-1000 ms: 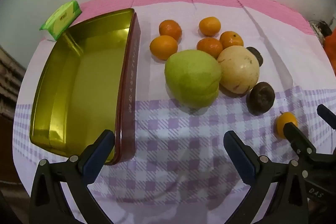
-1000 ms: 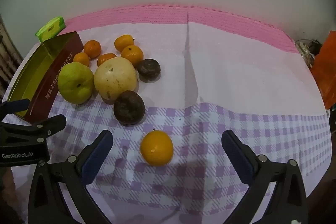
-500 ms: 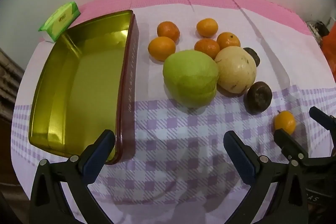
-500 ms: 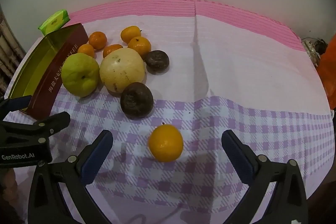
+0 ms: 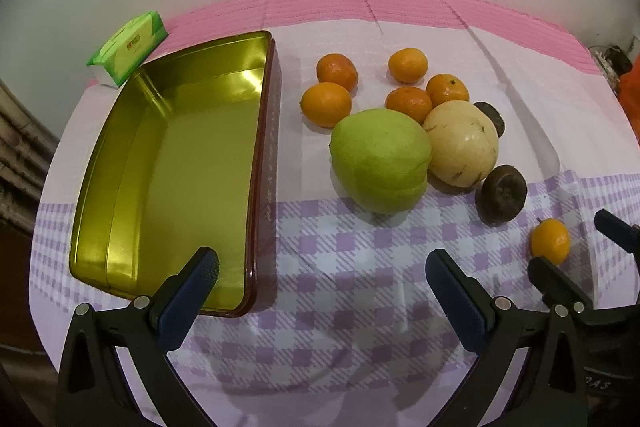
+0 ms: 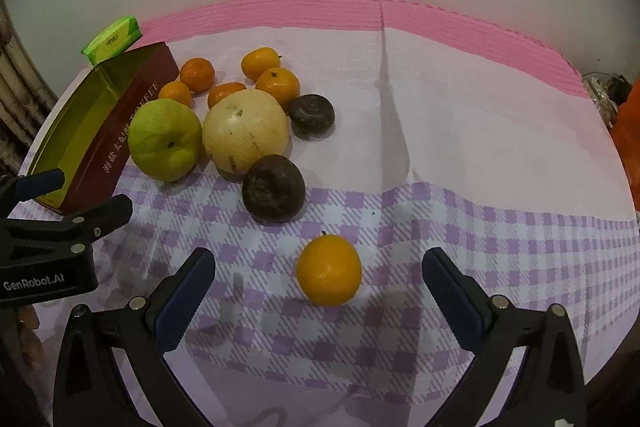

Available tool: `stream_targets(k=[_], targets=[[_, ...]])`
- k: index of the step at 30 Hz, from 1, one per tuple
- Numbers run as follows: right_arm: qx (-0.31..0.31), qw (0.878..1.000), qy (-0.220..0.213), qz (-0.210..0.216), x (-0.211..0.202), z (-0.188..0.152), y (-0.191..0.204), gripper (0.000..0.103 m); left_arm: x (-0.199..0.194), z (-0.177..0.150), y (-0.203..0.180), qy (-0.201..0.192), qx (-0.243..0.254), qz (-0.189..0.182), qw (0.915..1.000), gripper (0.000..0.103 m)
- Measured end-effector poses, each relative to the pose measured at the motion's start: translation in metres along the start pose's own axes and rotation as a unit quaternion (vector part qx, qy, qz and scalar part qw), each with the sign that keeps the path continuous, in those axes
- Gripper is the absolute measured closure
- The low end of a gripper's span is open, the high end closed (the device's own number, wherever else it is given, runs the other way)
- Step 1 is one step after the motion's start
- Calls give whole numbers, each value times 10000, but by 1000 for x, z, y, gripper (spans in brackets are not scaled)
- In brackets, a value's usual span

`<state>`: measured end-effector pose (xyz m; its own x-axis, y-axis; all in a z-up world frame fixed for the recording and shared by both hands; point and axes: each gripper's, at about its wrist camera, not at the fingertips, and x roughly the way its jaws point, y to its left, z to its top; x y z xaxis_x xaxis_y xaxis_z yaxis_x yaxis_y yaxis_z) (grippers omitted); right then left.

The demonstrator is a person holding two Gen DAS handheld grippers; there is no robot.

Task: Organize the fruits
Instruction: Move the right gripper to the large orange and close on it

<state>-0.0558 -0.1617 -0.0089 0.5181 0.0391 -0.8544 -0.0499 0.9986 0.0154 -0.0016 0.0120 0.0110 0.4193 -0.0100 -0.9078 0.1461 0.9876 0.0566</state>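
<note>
At twelve o'clock of my right claw [image 6: 319, 293], I'm spreading both jaws to straddle the lone orange [image 6: 329, 270], since it sits apart from the tin [image 6: 100, 131].

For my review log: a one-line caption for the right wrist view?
Open right gripper lines up on a lone orange; other fruit sits beside the empty tin.

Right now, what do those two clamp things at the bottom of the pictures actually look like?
Each is a black plastic hand-held gripper with two angled fingers tipped in dark blue textured pads and small silver rivets at the joints. The left hand-held gripper carries white "GenRobot.AI" lettering on its side; the right hand-held gripper matches it in build.
</note>
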Motion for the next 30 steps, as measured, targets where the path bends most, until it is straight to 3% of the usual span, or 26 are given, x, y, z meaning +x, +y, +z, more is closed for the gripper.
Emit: stream_targets(k=[30], targets=[[29,9999,102,11,5,-2,-2,1,11,-8,8,135,-118,43,9998,0]])
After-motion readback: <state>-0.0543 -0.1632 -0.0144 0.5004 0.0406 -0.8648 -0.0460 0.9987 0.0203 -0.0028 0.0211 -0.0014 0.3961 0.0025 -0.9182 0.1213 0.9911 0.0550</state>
